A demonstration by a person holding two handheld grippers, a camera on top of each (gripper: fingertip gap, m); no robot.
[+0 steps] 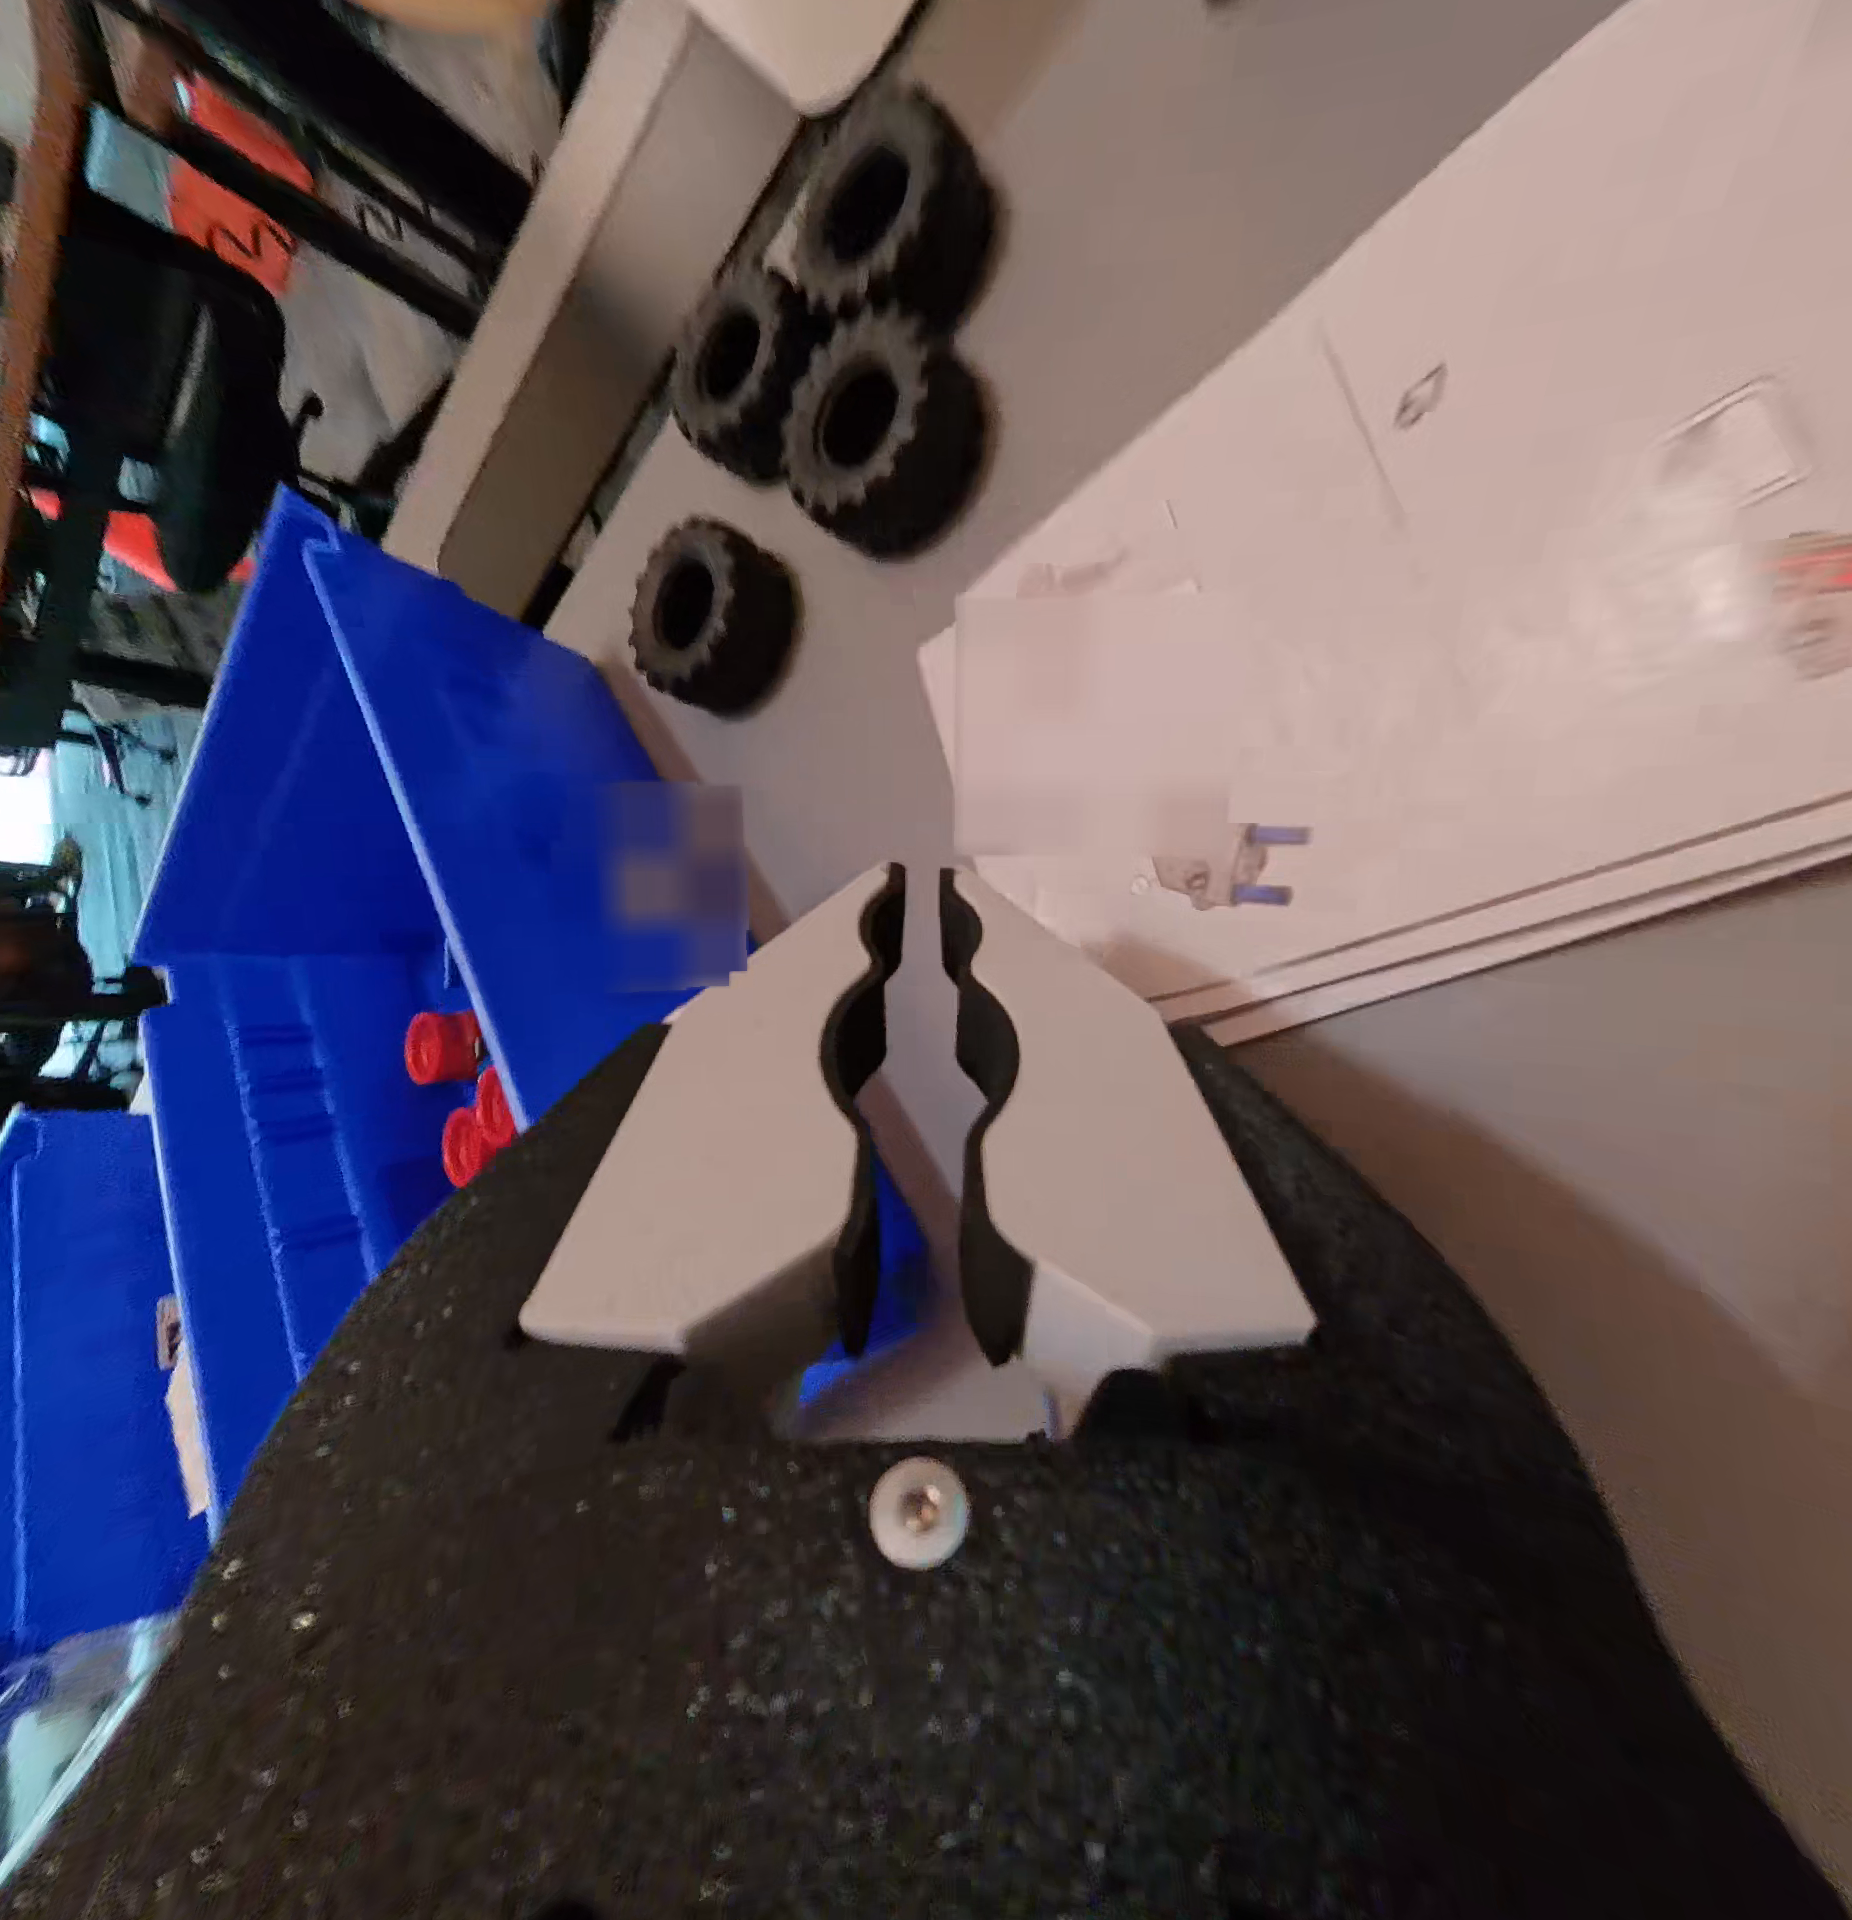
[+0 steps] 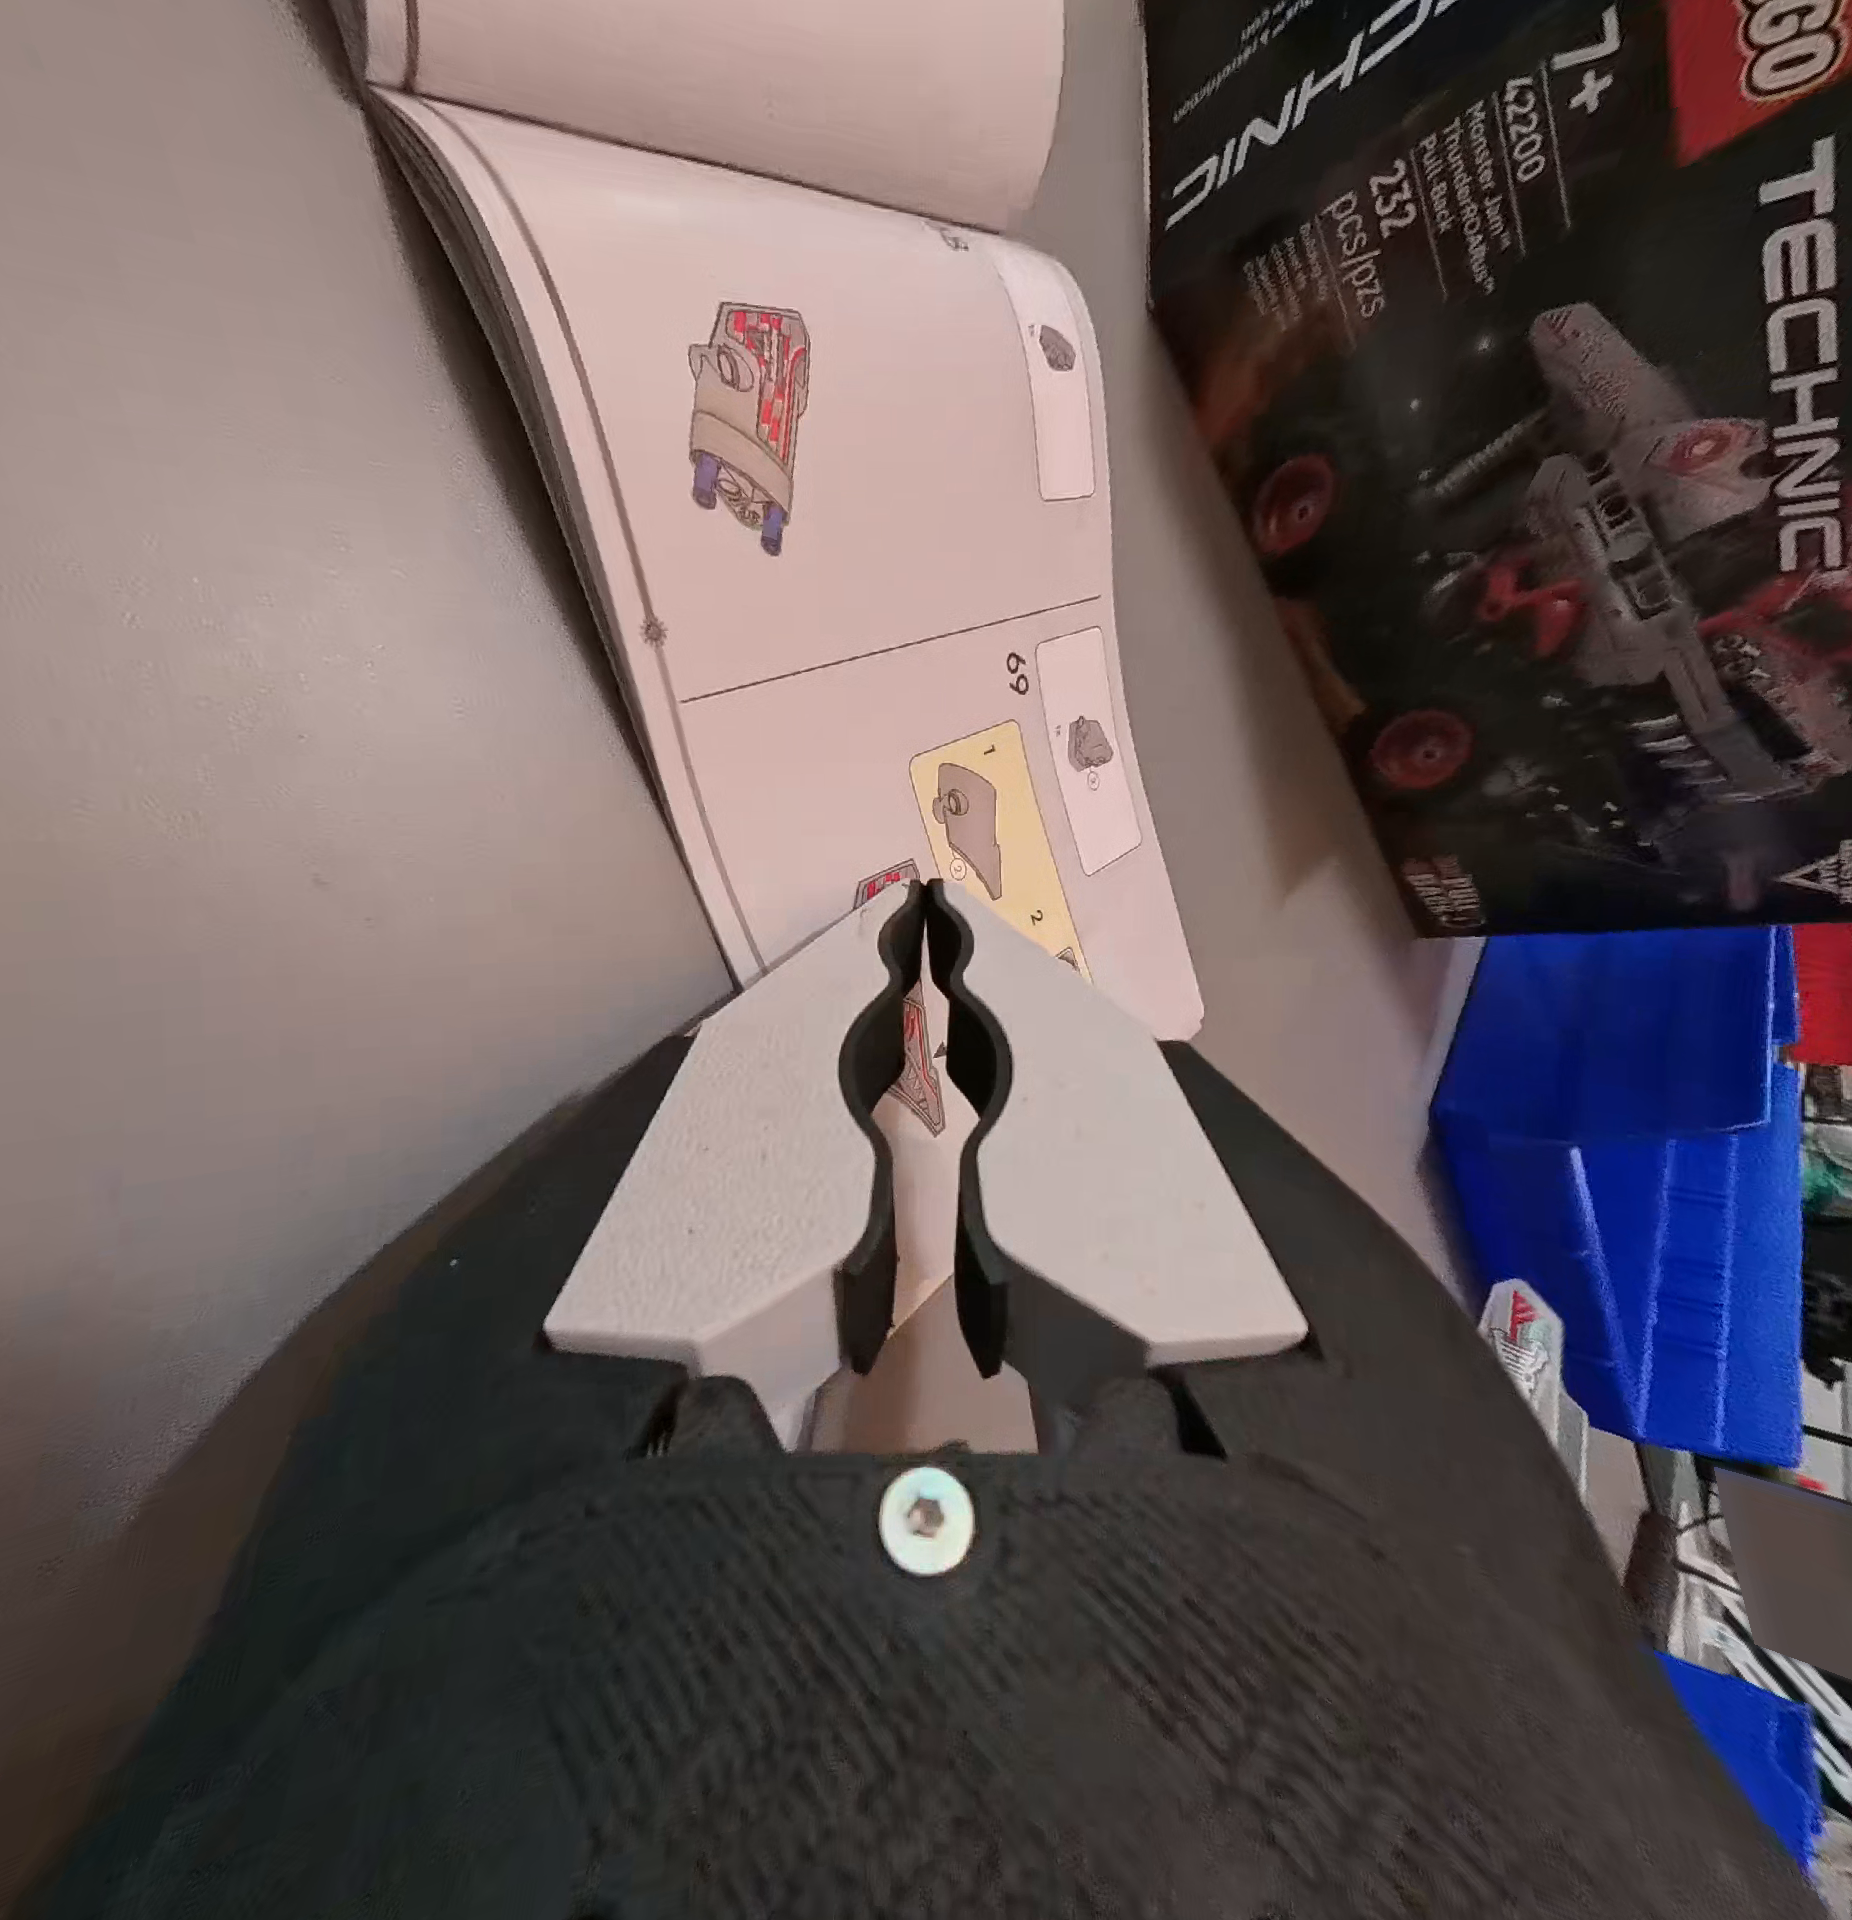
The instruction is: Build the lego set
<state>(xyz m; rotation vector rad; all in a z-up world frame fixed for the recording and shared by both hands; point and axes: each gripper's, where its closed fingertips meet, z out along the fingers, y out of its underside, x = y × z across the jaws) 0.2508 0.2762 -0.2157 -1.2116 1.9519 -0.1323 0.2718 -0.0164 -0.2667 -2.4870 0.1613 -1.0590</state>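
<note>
Both views are rolled sideways. In the left wrist view my left gripper (image 1: 917,878) is nearly shut and empty, with a thin gap between its tips. It hovers over the grey table near the edge of the open instruction booklet (image 1: 1421,540). Several black toothed tyres (image 1: 880,447) lie on the table beyond it. Red round parts (image 1: 449,1044) sit in a blue bin (image 1: 402,831). In the right wrist view my right gripper (image 2: 922,888) is shut and empty, its tips touching above the booklet page (image 2: 849,499).
The dark set box (image 2: 1524,436) stands past the booklet in the right wrist view. Blue bins (image 2: 1628,1174) stack beside it. Another blue bin (image 1: 60,1371) sits at the left view's edge. Bare grey table (image 2: 278,727) lies alongside the booklet. The tips of one gripper are about 30 centimetres away from the tips of the other.
</note>
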